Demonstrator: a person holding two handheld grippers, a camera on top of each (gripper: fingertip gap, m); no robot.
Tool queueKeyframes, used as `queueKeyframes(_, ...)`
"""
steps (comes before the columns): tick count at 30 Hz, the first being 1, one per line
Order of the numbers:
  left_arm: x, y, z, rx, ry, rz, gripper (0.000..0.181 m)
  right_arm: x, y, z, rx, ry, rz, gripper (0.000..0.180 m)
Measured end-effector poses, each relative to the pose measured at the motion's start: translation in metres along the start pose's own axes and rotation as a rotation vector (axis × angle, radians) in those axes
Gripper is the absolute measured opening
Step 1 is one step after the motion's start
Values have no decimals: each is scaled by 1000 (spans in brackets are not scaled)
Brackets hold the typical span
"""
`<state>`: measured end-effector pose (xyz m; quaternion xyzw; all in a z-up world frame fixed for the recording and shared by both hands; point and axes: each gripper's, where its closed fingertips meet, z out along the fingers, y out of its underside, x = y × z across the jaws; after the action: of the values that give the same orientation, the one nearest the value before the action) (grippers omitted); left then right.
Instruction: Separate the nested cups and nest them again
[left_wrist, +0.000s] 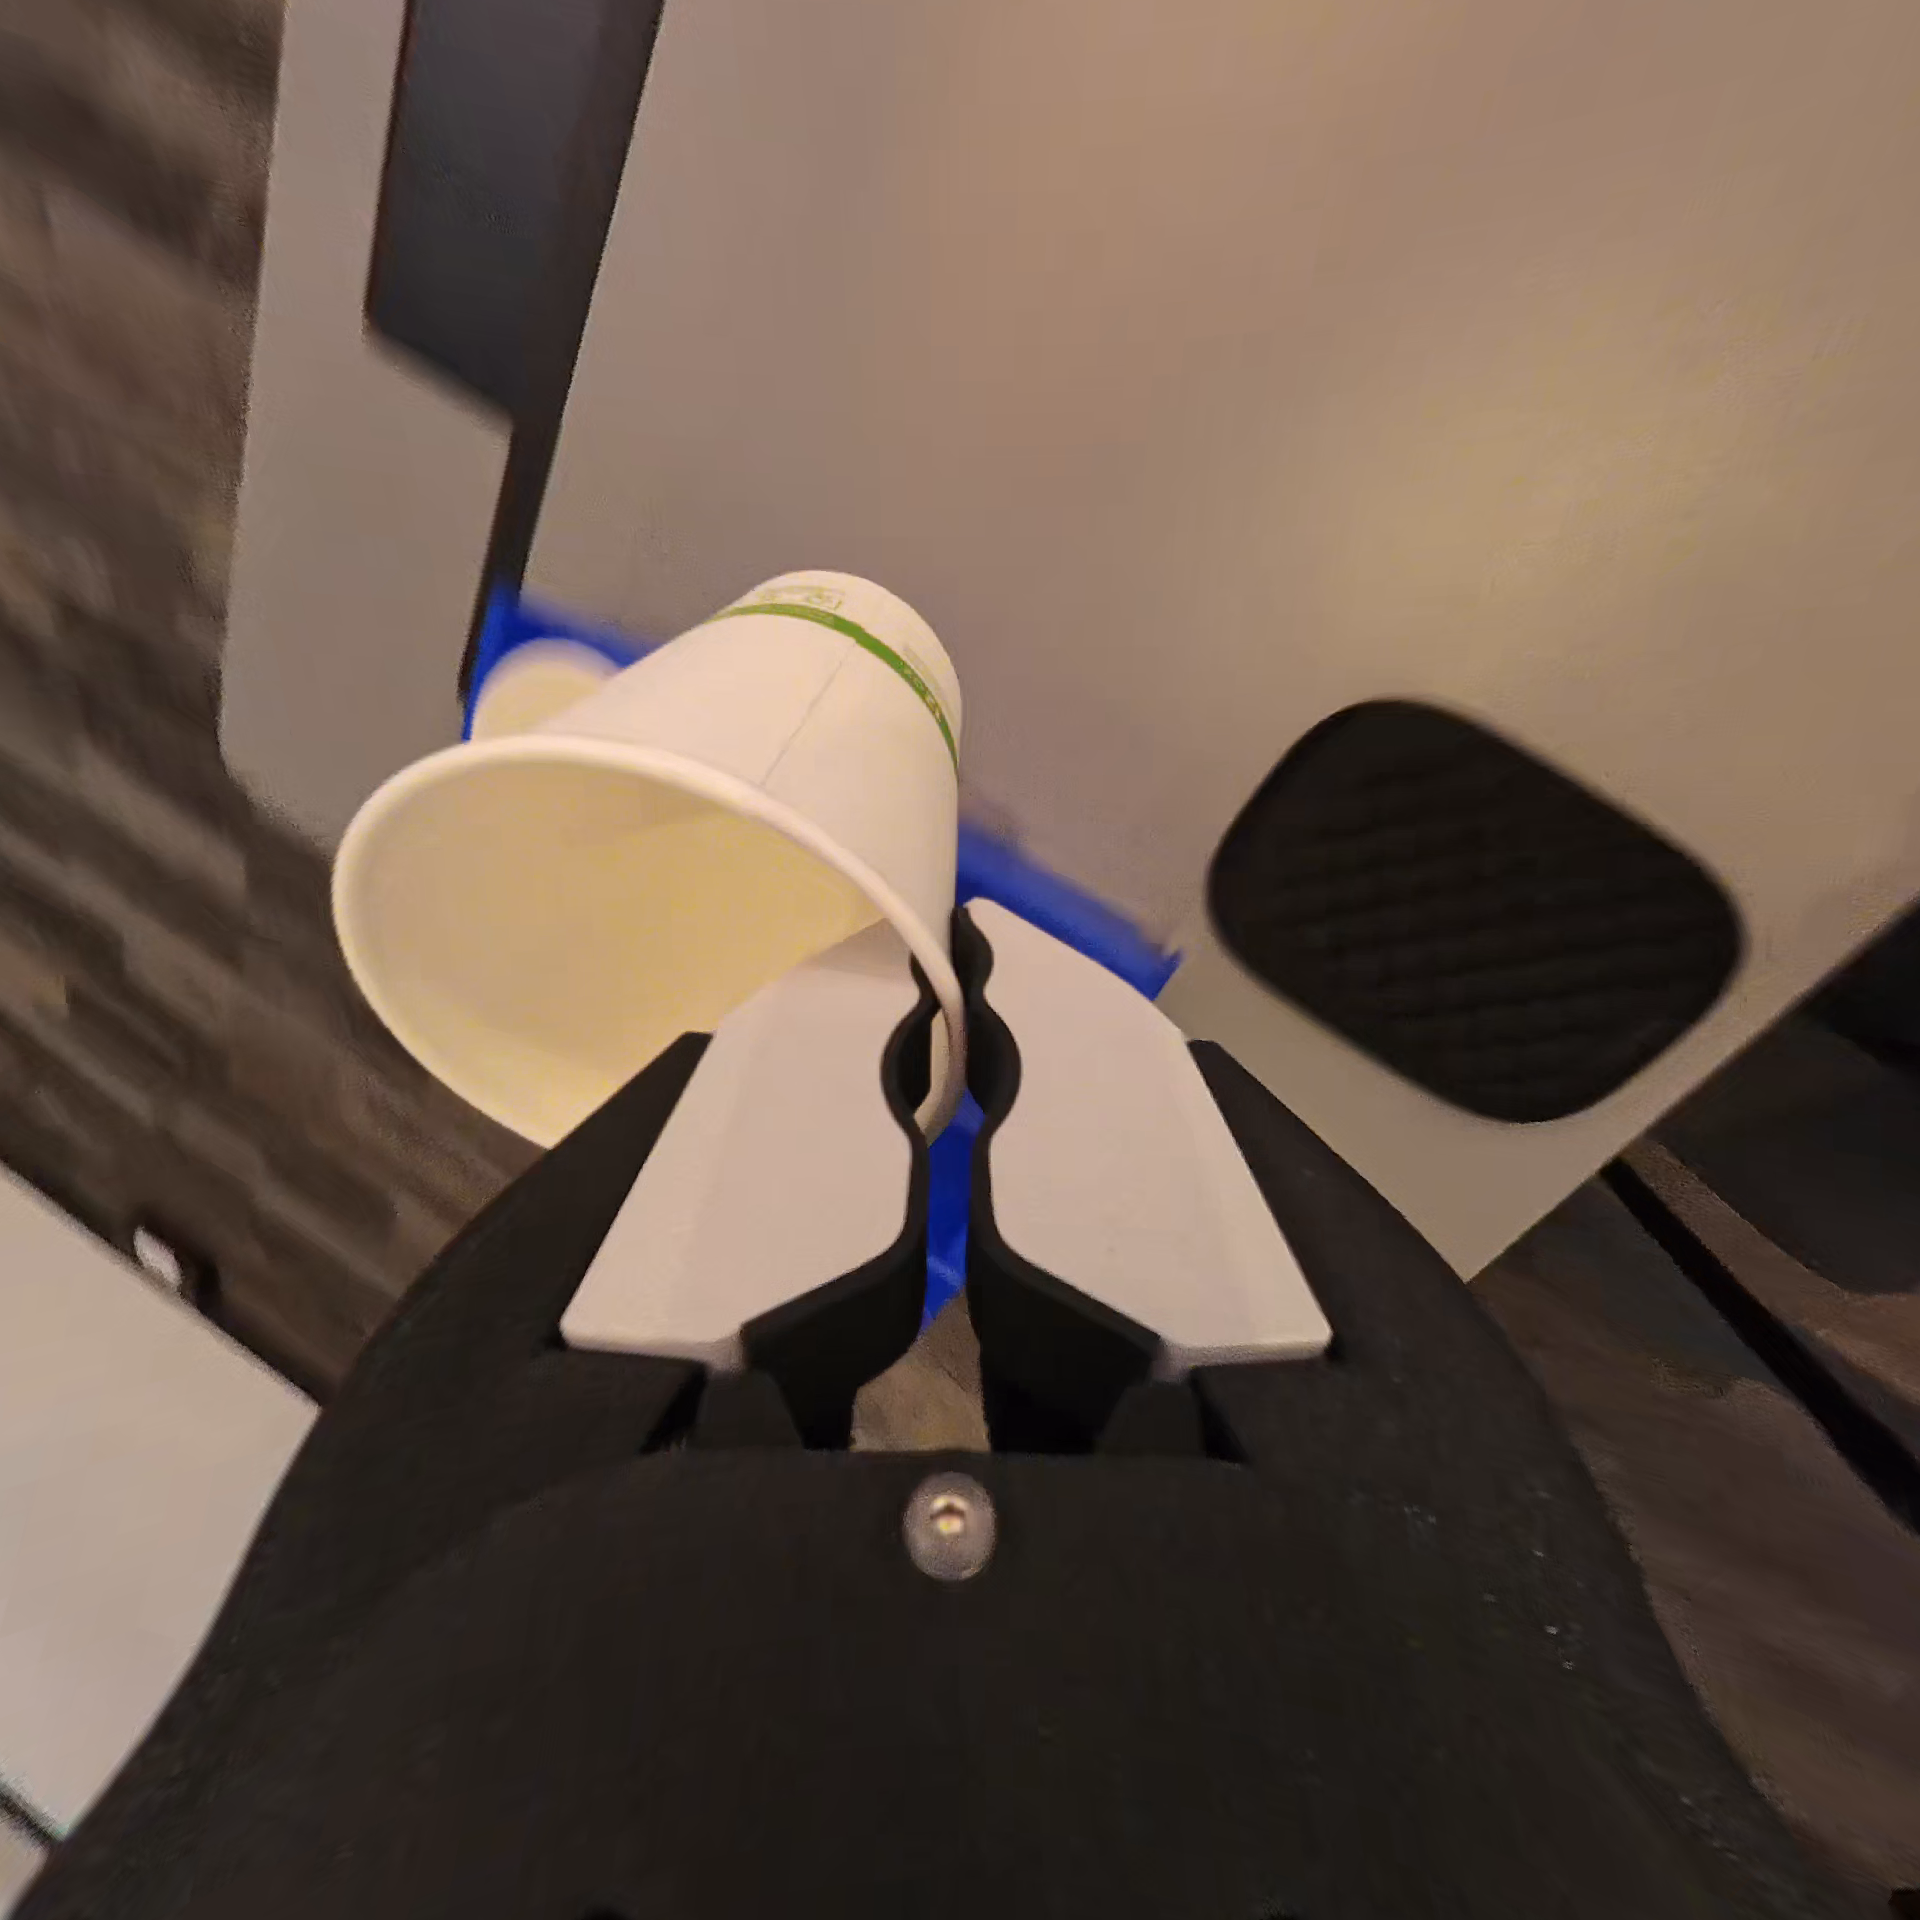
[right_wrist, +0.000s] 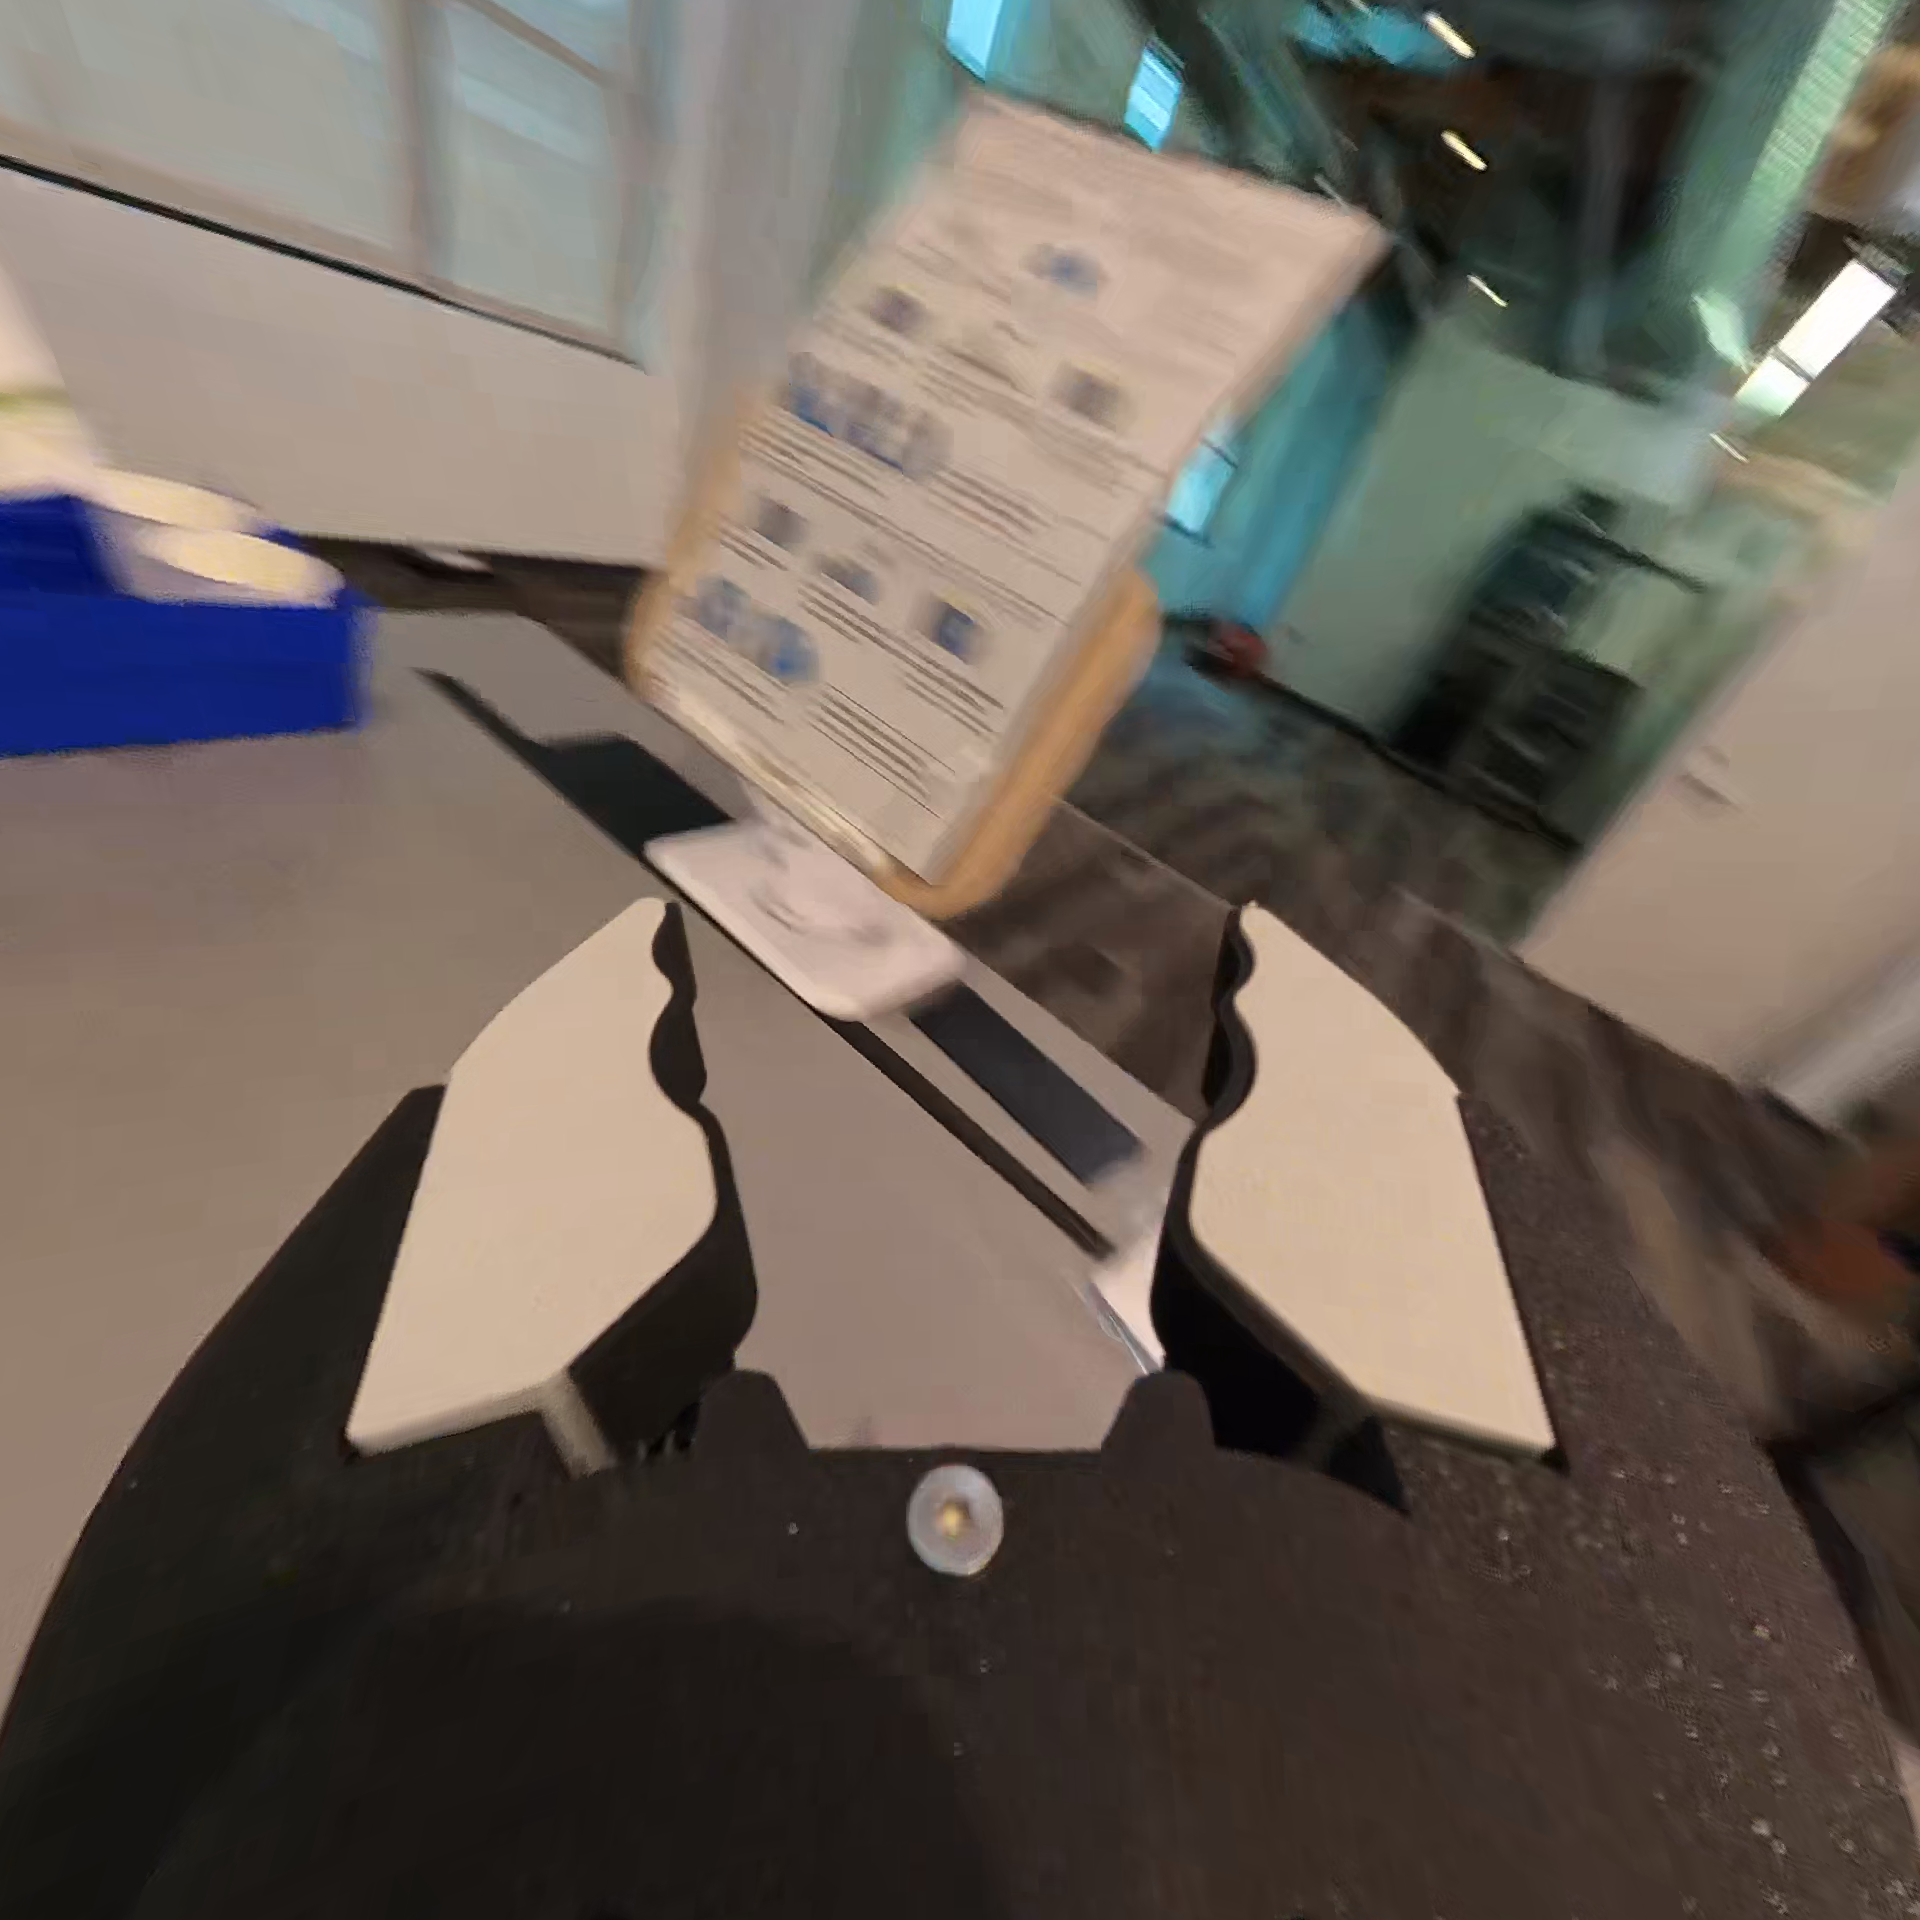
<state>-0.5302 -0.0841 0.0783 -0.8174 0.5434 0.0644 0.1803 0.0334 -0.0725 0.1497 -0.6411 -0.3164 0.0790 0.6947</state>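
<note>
Pinching thin paper cup (left_wrist: 665, 883) rim, left gripper (left_wrist: 951, 997).

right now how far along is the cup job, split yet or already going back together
Done: one paper cup is apart from the rest, lifted and tilted, the left gripper shut on its rim. In hand: carrying it above the blue tray, where another cup sits. Left: nesting them again. The right gripper is open and empty, pointing away from the tray.

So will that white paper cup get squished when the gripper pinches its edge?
Probably a little: the left gripper pinches only the thin rim of the paper cup, which likely bends easily. It looks empty, so probably light. Hanging tilted from one edge, it may swing or slip.
</note>
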Motion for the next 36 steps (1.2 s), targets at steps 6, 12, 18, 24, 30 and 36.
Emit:
queueKeyframes(6,109,-125,-18,169,186,421,0,-171,-59,65,180,-596,68,96)
queueKeyframes(12,195,-176,-2,165,271,748,0,-261,-53,71,123,-1019,272,106)
queueKeyframes(18,225,-193,6,144,307,855,0,-289,-31,65,-17,-1196,311,115)
queueKeyframes(24,231,-196,8,144,327,873,0,-315,-17,57,-97,-1295,234,104)
queueKeyframes(30,236,-192,10,130,327,891,0,-322,-21,58,-117,-1360,359,98)
queueKeyframes(36,237,-193,7,136,325,871,2,-321,-24,59,-93,-1404,400,91)
